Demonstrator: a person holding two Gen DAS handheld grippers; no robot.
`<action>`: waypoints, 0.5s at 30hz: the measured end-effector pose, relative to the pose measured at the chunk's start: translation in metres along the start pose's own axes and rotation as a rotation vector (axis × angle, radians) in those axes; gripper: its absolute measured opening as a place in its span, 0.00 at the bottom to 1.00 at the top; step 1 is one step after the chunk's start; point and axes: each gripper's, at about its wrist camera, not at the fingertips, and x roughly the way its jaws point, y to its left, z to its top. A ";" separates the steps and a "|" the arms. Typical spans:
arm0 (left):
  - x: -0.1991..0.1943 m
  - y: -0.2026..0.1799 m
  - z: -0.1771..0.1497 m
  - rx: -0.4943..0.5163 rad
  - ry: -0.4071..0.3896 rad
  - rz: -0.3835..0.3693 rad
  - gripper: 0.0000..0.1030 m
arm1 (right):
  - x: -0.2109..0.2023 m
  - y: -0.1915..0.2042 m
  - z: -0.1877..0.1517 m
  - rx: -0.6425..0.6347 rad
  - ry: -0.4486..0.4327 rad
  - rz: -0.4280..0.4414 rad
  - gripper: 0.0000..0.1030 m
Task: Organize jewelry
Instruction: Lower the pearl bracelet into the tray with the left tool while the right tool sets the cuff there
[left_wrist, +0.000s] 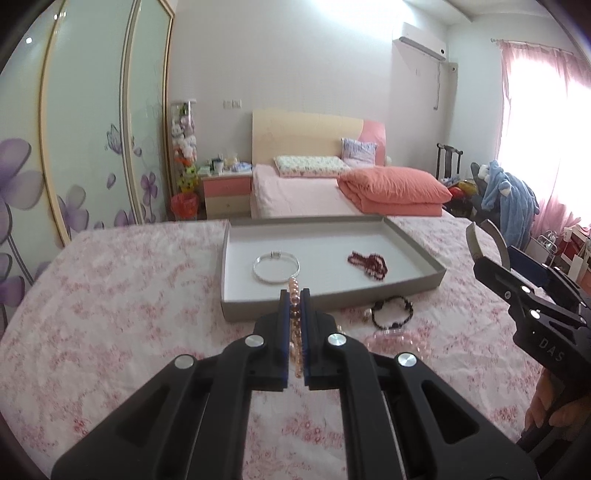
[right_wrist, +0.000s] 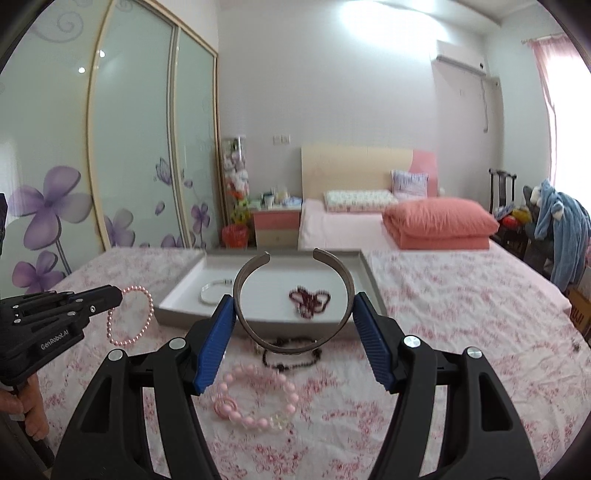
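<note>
My left gripper (left_wrist: 294, 295) is shut on a pink pearl bracelet (left_wrist: 294, 291), held above the near rim of the grey tray (left_wrist: 236, 306); the bracelet hangs in the right wrist view (right_wrist: 130, 317). My right gripper (right_wrist: 294, 314) is shut on a silver cuff bangle (right_wrist: 293, 341), held in the air just before the tray (right_wrist: 373, 291). In the tray lie a thin silver bangle (left_wrist: 276, 267) and a dark red bead strand (left_wrist: 369, 264). On the bedspread lie a dark bead bracelet (right_wrist: 291, 356) and a pale pink bead bracelet (right_wrist: 258, 395).
The tray sits on a pink floral bedspread (left_wrist: 129, 314). Beyond it are a second bed with an orange quilt (left_wrist: 395, 188), a nightstand (left_wrist: 225, 192), and a sliding wardrobe (left_wrist: 92, 129) on the left. A chair with blue clothing (left_wrist: 513, 199) is at right.
</note>
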 end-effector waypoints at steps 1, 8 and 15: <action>-0.001 -0.002 0.002 0.005 -0.014 0.007 0.06 | -0.001 0.000 0.002 -0.003 -0.015 -0.005 0.63; -0.004 -0.008 0.020 0.019 -0.071 0.059 0.06 | 0.000 -0.005 0.015 0.000 -0.073 -0.025 0.63; 0.008 -0.013 0.037 0.029 -0.092 0.111 0.06 | 0.005 -0.008 0.026 -0.009 -0.113 -0.049 0.63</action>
